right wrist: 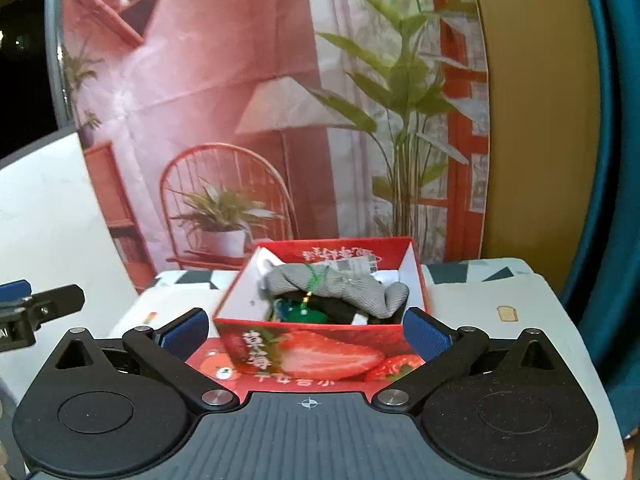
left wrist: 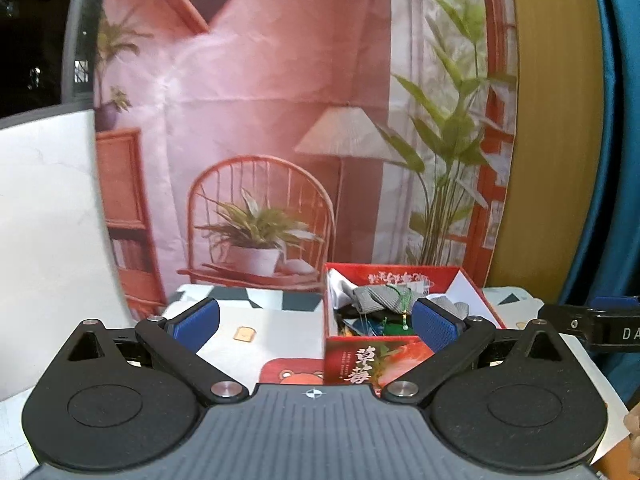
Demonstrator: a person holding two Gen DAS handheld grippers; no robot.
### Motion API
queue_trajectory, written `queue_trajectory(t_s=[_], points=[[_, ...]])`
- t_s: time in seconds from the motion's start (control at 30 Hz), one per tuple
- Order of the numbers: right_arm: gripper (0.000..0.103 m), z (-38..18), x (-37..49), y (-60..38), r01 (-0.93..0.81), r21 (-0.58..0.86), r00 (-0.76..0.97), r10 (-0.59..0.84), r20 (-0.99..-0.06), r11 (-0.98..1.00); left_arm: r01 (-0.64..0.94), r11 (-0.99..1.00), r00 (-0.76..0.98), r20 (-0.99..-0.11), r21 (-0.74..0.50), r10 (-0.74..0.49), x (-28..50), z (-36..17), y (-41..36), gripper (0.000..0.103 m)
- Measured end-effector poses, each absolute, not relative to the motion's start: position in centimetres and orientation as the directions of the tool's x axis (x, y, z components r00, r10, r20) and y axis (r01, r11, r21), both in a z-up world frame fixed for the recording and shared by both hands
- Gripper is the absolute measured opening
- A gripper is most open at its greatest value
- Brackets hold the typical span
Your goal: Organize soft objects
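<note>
Both tools, left tool point(left wrist: 316, 320) and right tool point(right wrist: 306, 330), hang spread and empty before the strawberry box point(right wrist: 320, 356) on the bench point(right wrist: 500, 292). Inside lies a limp, light grey cloth point(right wrist: 340, 284); pinching a bunched fold looks best.

A printed backdrop point(left wrist: 256, 120) showing a pink room hangs behind the table point(left wrist: 280, 320), beside a teal curtain point(left wrist: 620, 160).
</note>
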State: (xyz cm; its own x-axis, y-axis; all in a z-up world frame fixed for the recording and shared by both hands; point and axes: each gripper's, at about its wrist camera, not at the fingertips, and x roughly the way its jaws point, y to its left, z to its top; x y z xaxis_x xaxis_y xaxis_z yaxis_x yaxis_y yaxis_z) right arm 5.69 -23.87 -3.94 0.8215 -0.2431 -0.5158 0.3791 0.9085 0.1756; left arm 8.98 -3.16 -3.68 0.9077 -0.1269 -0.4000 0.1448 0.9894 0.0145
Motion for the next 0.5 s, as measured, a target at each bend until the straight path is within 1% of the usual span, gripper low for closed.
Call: queue_trajectory(t_s=[0.27, 0.5], points=[[0.103, -0.9, 0.5, -20.5, 0.397, 0.121, 0.842, -0.309, -0.443, 0.910, 0.126, 0.990, 0.928, -0.360, 0.060, -0.096, 3.6, -2.0, -2.5, 0.103], [0.103, 0.5, -1.7, -19.0, 0.382, 0.103, 0.857, -0.310, -0.412, 0.918, 0.106, 0.994, 0.935, -0.344, 0.033, -0.088, 2.2, -1.5, -1.6, 0.103]])
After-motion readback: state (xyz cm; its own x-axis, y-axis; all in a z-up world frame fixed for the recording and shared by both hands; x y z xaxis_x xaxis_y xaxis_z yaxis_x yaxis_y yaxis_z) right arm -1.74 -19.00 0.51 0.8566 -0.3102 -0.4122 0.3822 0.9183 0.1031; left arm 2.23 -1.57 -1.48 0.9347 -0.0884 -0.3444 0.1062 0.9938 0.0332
